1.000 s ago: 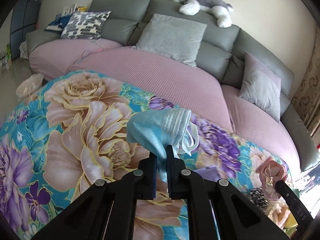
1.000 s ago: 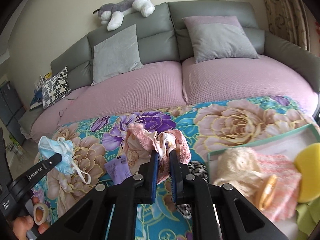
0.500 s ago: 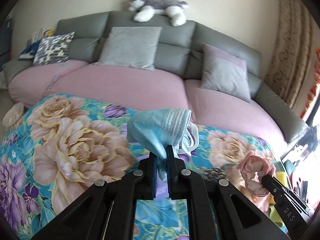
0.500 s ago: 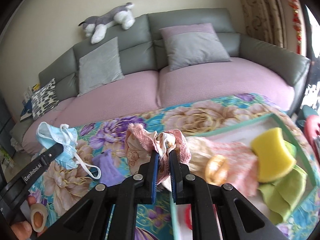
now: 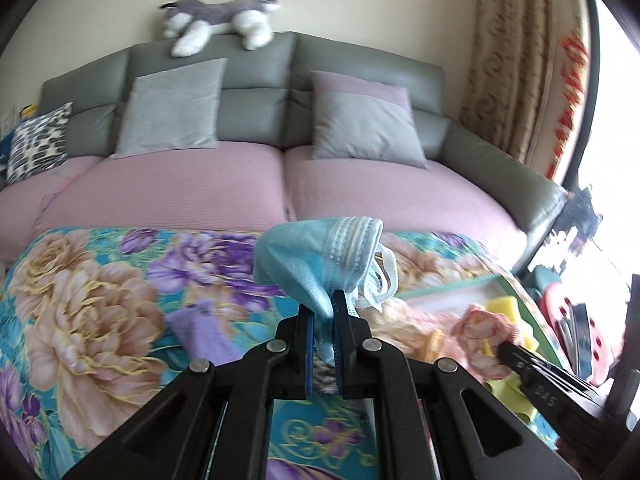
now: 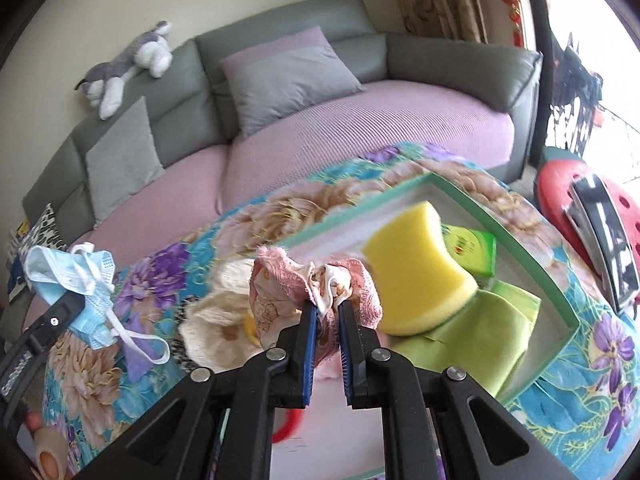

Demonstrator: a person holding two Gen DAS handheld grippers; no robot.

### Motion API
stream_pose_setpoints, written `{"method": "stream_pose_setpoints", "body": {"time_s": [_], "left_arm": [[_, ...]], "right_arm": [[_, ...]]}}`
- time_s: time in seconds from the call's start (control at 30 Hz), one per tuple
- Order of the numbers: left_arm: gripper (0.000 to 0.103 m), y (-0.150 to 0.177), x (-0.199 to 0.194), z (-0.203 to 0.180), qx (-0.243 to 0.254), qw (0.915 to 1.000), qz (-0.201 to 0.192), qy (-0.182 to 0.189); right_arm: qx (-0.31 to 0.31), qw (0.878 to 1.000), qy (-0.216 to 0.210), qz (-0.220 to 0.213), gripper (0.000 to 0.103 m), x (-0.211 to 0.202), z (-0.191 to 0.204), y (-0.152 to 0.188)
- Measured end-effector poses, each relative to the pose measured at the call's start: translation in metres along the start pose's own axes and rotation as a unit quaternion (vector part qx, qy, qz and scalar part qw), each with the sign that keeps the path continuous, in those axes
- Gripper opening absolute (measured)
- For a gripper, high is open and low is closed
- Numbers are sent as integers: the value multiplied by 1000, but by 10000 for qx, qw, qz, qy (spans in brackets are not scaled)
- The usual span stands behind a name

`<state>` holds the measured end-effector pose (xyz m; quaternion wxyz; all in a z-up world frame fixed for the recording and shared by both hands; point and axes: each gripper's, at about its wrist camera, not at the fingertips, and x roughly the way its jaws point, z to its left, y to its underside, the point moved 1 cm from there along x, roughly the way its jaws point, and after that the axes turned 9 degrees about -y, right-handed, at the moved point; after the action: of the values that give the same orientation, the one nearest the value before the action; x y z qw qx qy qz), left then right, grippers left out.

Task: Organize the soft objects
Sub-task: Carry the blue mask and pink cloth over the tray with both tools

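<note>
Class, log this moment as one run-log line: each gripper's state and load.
left gripper: shut on blue face mask | right gripper: shut on pink cloth | green-rimmed box: holds yellow sponge

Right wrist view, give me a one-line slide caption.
Right gripper carries a pink scrunchie over a green-rimmed box holding a yellow sponge.

Pointing left black two-finger gripper (image 5: 323,312) downward, blue-padded jaws clamping crumpled light-blue face mask (image 5: 320,256). Angling right black two-finger gripper (image 6: 328,310) downward, jaws pinching bunched pink floral fabric scrunchie (image 6: 280,292). Gripping handle, fingertips (image 6: 48,458) showing lower left.
</note>
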<state>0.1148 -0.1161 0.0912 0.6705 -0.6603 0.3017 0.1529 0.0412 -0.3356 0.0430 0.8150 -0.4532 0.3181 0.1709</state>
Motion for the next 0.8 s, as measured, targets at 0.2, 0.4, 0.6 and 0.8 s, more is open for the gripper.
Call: {"method": "stream_pose_setpoints", "body": {"time_s": [0.2,0.4,0.6,0.8], "left_arm": [[8,8,4,-41,430,9984,111,339],[8,18,11,-72,761,9949,301,586],[8,28,17,-95,1022,9903,515,785],[8,35,23,-110,1202,9866,654,883]], "right_arm": [[319,9994,93,85,12,3,-31,0],[479,9985,260,79,12,5,-49,-1],[610,9976,333,41,12,2,-62,-3],[661,9972,334,-3,15,-6,-66,-6]]}}
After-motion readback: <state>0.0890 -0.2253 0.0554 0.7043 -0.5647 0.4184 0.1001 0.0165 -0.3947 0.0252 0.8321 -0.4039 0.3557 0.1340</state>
